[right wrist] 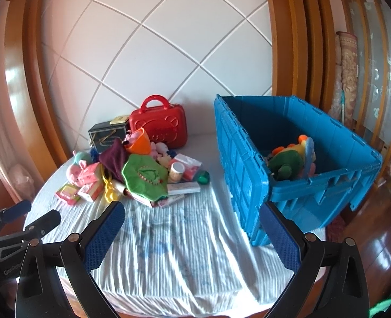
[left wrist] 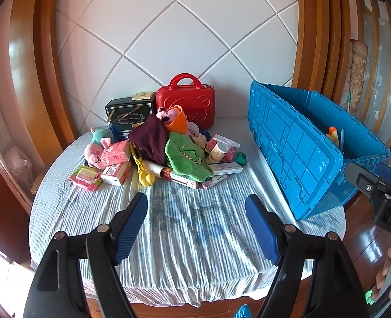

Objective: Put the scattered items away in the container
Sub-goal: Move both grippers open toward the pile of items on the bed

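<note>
The left gripper (left wrist: 196,225) stands with its jaws apart and nothing between them, only the striped bed cover (left wrist: 185,238) showing through the gap; the right gripper (right wrist: 192,235) is spread wider still and is just as empty, so neither hand has picked anything at this point. Both hang above the bare near part of the cover and point down toward the heap (left wrist: 163,151) of scattered things farther back, which reads as a pause to choose a target before reaching in. The heap is loose: a green cloth (left wrist: 187,159) and a dark red cloth (left wrist: 150,137) drape over small boxes, a pink plush pig (left wrist: 96,151) lies at its left edge, and an orange cup (left wrist: 178,119) perches on top. A red case (left wrist: 186,106) and a black box (left wrist: 129,111) stand behind, against the wall. The blue crate (right wrist: 325,182) sits well apart to the right, its lid flap hanging open toward the heap, presumably so things can be dropped straight in. The left wrist view shows mostly that flap (left wrist: 288,148) and only a sliver of the inside; the right wrist view looks over the rim and shows soft toys (right wrist: 291,159) already lying in the crate.
</note>
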`<state>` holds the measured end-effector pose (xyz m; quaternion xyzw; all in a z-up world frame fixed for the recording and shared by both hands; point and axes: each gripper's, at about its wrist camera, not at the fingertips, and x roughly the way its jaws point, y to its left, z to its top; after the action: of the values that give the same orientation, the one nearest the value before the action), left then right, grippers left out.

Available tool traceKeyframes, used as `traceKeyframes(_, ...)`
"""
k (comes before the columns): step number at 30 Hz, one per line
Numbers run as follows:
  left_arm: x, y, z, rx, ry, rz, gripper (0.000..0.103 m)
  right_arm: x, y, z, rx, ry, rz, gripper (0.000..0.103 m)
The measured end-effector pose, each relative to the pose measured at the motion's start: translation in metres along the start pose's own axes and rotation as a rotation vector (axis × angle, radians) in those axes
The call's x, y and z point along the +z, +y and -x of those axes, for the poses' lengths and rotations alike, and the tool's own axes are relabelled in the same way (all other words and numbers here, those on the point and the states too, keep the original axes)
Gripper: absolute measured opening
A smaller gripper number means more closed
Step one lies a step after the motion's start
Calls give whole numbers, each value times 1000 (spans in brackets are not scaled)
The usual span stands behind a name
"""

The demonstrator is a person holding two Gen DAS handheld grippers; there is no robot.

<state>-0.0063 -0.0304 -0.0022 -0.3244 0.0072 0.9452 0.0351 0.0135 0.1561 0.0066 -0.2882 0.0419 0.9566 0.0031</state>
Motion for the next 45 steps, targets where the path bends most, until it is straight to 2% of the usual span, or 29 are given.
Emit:
traceKeyframes(6,1,11,-19,-4,25,7,76,-1,9,-15,5,20,13,103)
traceKeyframes(11,9,27,-53,-20,61,55,76,8,18,-49,27,47,33,103)
traceKeyframes(13,13,39,-79,-33,113,110,76,14,23,-66,53,46,43,103)
traceKeyframes(17,18,61,-140,-8,198,177,76,28,36,-110,100,42,74,103)
traceKeyframes(21,23,86,-201,47,253,199,76,36,54,-179,182,112,124,103)
traceKeyframes(25,17,128,-249,159,329,232,76,32,68,-256,239,234,129,103)
traceKeyframes(28,7,171,-265,214,371,307,76,26,85,-306,264,330,133,103)
traceKeyframes(31,3,214,-275,285,376,354,76,29,110,-332,299,362,152,103)
traceKeyframes(33,2,239,-276,320,362,370,76,37,131,-339,323,340,162,103)
traceKeyframes(38,6,304,-289,336,352,376,76,49,193,-351,393,260,148,103)
traceKeyframes(39,6,318,-296,336,357,367,76,46,207,-358,419,277,129,103)
traceKeyframes(41,3,347,-313,321,382,343,76,31,235,-382,472,371,77,103)
traceKeyframes(42,1,361,-324,309,398,328,76,22,248,-390,462,405,55,103)
traceKeyframes(45,-6,396,-359,267,441,287,76,0,291,-402,376,412,61,101)
